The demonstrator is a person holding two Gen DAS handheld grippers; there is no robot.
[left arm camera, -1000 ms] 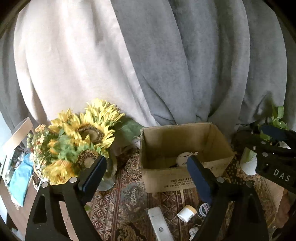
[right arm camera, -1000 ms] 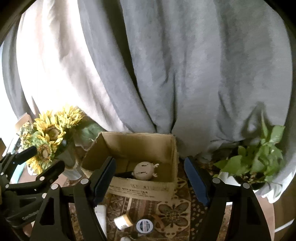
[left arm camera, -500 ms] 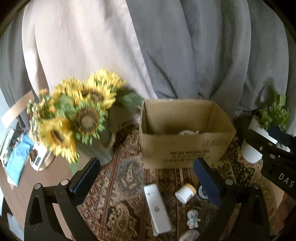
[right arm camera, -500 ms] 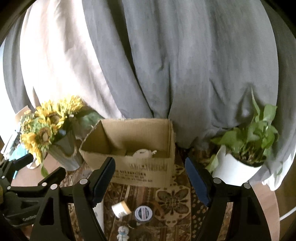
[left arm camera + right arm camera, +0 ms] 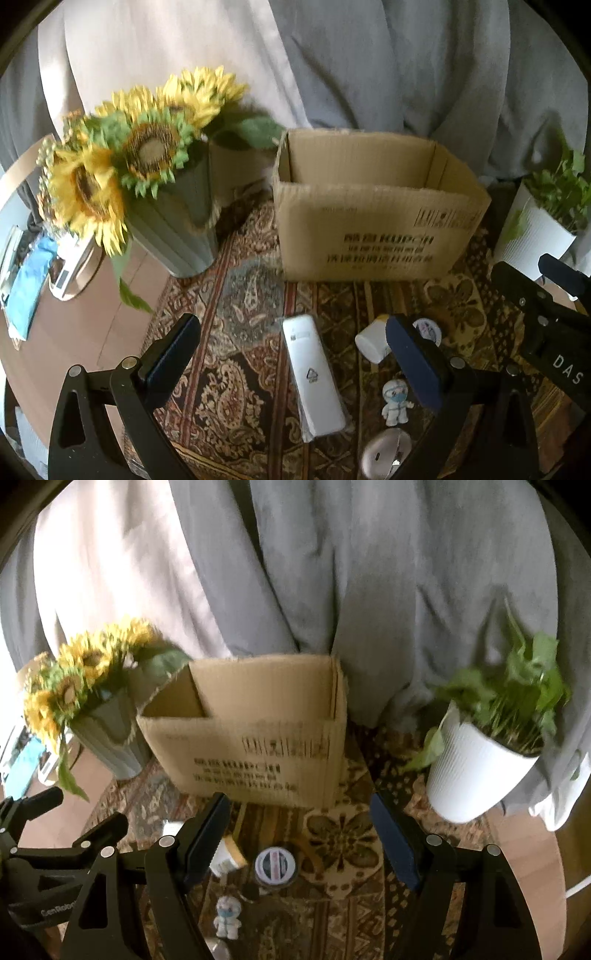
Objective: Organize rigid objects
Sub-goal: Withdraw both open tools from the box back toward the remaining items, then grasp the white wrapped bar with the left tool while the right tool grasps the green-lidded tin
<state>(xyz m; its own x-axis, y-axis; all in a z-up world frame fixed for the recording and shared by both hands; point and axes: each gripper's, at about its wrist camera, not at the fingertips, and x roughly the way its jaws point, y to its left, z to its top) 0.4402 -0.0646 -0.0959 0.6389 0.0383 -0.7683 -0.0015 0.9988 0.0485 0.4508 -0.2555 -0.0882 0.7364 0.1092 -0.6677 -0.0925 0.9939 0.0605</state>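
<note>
Both tools open, empty: I see left tool [image 5: 291, 354] over white remote [image 5: 313, 373], right tool [image 5: 299, 834] over round tin [image 5: 275, 864], near cardboard box [image 5: 255, 746].

Between the left gripper's fingers [image 5: 173, 350] lay the remote [image 5: 314, 376], with the cardboard box [image 5: 373, 236] beyond it and the sunflower vase [image 5: 173, 229] beyond the left-hand finger. By the right-hand finger lay a small jar [image 5: 371, 341] and a figurine [image 5: 397, 402]. Between the right gripper's fingers [image 5: 207, 834] sat a round tin [image 5: 275, 866], the potted plant [image 5: 476, 768] beyond its right-hand finger.
</note>
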